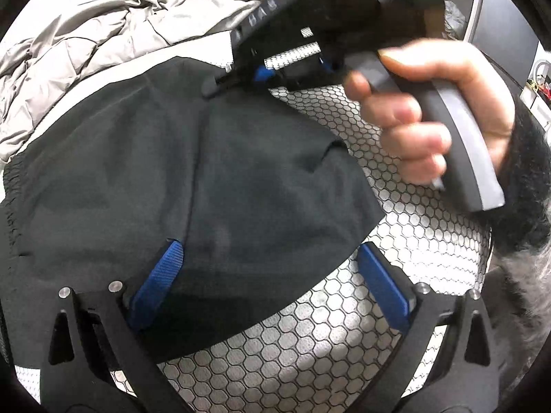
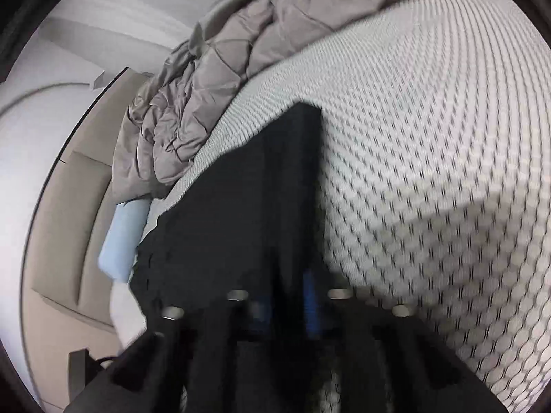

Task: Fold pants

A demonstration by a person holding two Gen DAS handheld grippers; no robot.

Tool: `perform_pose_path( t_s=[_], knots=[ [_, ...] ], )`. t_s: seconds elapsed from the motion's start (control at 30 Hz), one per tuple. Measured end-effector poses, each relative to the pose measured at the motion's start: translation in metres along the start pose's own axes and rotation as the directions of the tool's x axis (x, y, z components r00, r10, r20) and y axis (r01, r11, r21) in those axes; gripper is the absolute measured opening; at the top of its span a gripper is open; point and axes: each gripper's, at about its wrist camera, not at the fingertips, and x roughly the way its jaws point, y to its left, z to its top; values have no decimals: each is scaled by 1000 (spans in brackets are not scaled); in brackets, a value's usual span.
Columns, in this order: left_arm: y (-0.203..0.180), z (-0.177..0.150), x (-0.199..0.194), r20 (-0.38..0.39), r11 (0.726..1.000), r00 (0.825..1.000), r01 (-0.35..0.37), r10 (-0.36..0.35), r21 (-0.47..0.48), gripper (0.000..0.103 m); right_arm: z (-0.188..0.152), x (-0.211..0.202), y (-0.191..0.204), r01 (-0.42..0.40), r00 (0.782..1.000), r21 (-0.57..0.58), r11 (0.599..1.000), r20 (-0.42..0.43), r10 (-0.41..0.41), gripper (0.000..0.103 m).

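Left gripper (image 1: 272, 268) fingers wide apart; right gripper (image 2: 286, 296) fingers pinched together.

Dark charcoal-grey pants (image 1: 193, 179), plain and unpatterned, are lying across a bed cover (image 1: 344, 344) that is showing white with a black honeycomb pattern of small hexagons. A quilted taupe-grey jacket (image 1: 86, 44) is showing stitched diamond panels. The left gripper (image 1: 272, 275) is showing matte black arms, silver rivets and bright blue pads. The right gripper (image 1: 272, 75) is appearing black with a grey handle strip and a glimpse of blue. In the right wrist view, a pale blue roll (image 2: 122, 241) is lying beside beige panelling (image 2: 69, 241).
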Motion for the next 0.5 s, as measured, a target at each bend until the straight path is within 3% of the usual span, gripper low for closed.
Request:
perform_pose_path(
  t_s=[0.1,0.13,0.2,0.27,0.3,0.37,0.43,0.5],
  knots=[
    [-3,-6,-5,1,1000,1000,-7,7,-9,100,10,0,26,-7,999,-89,996,39,10,7],
    [-2,-8,-6,0,1000,1000,-1,1,-10,100,10,1,30,31,999,-120,992,38,-27,10],
    [0,-10,-9,-1,1000,1000,13,-13,-13,100,13,15,36,229,973,-198,953,41,-225,16],
    [6,-9,-17,-10,999,999,45,-45,-17,99,16,20,32,294,955,-180,939,13,-297,17],
    [12,-7,-21,-7,998,998,61,-62,-32,97,15,14,30,288,957,-168,943,18,-289,18],
    [38,1,-44,31,992,996,86,-84,-88,97,12,-6,43,298,954,-186,936,89,-287,31],
    [74,8,-71,110,986,993,56,-38,-158,97,4,-24,55,264,962,-215,940,134,-239,68],
    [122,11,-97,173,962,984,10,39,-272,98,-4,-38,67,199,974,-253,947,160,-162,71]
  ],
)
